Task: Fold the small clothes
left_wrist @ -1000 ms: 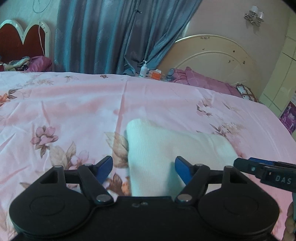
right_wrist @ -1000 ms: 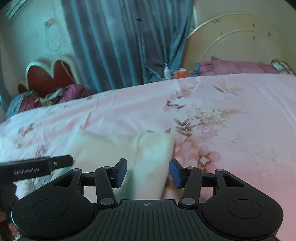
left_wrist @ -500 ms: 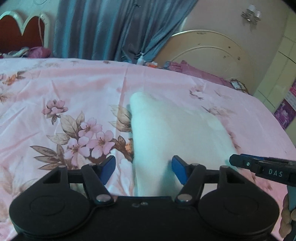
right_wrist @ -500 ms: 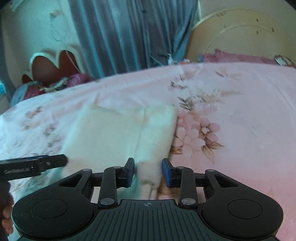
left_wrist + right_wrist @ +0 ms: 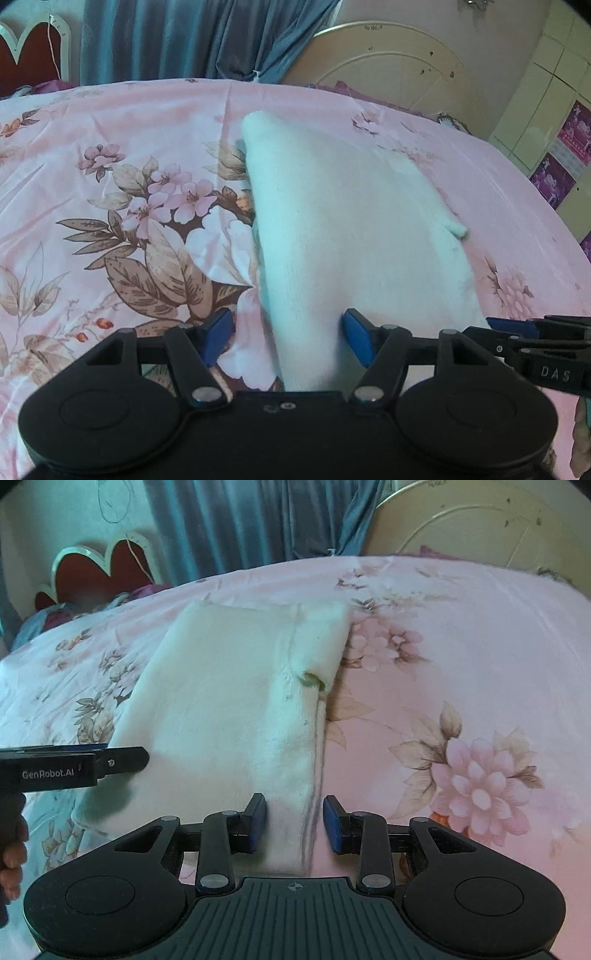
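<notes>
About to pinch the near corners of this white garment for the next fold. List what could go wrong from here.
1. The left gripper straddles the white garment's left edge; closing may also pinch the floral bedsheet.
2. The right gripper straddles the layered right edge; it may catch only the top layer, so the earlier fold opens.
3. The tucked flap could slip out on lifting.

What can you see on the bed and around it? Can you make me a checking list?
Surface: pink flowered bedsheet, a little creased.
Job's things: one white garment lying flat, partly folded.
Clutter: nothing seen on the sheet.
Grippers: left gripper open over the garment's near left edge; right gripper open over its near right edge.
Cables: thin cord hanging by the red headboard.
Surroundings: blue curtain, cream headboard.
</notes>
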The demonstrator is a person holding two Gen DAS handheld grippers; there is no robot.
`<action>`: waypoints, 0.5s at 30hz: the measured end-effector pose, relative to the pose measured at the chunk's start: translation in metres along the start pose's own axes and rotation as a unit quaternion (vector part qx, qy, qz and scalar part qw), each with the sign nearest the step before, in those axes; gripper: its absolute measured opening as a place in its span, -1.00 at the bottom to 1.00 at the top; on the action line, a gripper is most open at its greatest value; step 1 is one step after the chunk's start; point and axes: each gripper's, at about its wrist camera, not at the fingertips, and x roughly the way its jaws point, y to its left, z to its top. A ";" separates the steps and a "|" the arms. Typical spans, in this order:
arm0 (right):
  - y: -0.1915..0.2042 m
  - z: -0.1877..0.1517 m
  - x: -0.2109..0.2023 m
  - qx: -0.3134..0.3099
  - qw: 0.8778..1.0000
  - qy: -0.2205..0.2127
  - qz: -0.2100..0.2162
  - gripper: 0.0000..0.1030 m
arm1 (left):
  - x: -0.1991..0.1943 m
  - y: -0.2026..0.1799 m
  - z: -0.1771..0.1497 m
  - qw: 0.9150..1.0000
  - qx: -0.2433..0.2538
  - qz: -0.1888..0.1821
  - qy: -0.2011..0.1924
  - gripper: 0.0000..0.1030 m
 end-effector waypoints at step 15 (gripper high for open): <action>0.017 0.013 -0.023 0.023 0.999 -0.027 -0.024 0.23 | -0.012 0.011 0.011 0.999 -0.018 -0.036 0.017 0.57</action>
